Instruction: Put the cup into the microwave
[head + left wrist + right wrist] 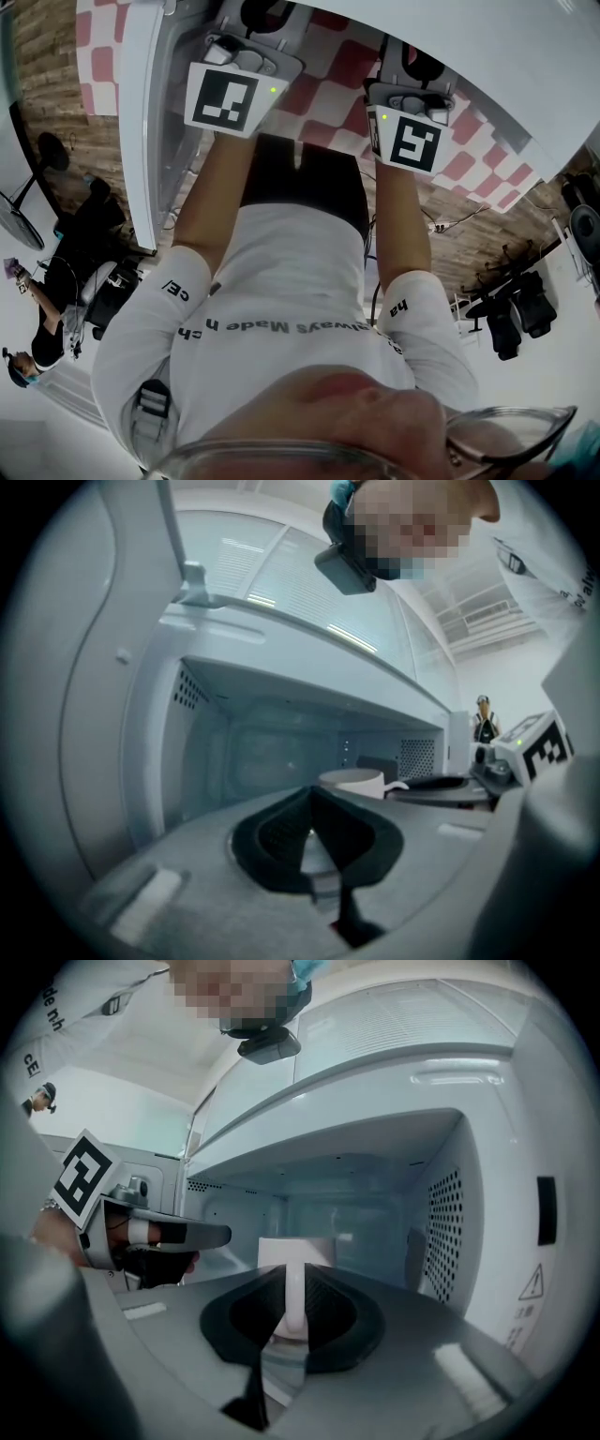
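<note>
The right gripper (294, 1299) fills the foreground of its own view, its two dark jaws drawn in on the thin white handle of the cup (314, 1251) and pinching it from both sides. The cup's body stands upright just past the tips, framed by the open mouth of the microwave (441, 1222). Its base is hidden behind the jaws, so whether it rests on the oven floor cannot be told. The perforated right wall stands close on the cup's right, the pale back wall lies well behind it, and the ceiling is clear above its rim. The left gripper (312, 803) has its jaws brought together at the tips with nothing between them. It hangs beside the right one at the oven's left half, apart from the cup. From its view the cup (354, 782) shows low in the cavity's right part, and the door (103, 667) stands swung open at the left.
</note>
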A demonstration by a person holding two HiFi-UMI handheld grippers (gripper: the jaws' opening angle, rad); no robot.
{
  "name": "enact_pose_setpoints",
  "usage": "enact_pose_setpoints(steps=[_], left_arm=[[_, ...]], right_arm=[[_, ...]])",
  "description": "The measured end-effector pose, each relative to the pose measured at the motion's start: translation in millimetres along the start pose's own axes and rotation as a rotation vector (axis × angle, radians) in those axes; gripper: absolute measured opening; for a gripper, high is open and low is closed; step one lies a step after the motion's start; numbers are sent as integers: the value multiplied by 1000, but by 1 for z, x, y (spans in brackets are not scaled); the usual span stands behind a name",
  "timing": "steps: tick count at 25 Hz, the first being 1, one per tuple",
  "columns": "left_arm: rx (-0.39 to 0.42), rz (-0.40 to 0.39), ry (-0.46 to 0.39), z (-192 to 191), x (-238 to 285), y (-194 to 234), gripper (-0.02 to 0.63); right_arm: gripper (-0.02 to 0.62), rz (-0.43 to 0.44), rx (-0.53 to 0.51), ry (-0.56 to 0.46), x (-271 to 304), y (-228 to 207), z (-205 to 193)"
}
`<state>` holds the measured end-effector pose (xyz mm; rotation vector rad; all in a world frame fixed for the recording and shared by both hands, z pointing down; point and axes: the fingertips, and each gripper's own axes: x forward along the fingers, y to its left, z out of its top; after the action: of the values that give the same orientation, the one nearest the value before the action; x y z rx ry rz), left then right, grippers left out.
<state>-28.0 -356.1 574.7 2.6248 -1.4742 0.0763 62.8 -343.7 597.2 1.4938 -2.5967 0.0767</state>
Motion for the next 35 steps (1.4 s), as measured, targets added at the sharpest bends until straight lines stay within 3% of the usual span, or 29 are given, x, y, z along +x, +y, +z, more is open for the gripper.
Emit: enact_pose_setpoints(steps=[16, 19, 25, 29, 35], left_arm=[[6, -5, 41, -4, -3, -9, 5], [-4, -4, 57, 0, -8, -13, 5], [-36, -24, 80, 12, -23, -28, 5], [16, -65, 118, 19, -41, -44, 5], [1, -101, 135, 60, -73, -74, 5]], right_arm=[[46, -27, -5, 45, -4, -6, -20], [110, -16, 4, 73, -4, -4, -18], [133, -27, 20, 104, -19, -2, 4], [122, -17, -3, 119, -40, 2, 23], [96, 9, -7, 116, -91, 7, 72]])
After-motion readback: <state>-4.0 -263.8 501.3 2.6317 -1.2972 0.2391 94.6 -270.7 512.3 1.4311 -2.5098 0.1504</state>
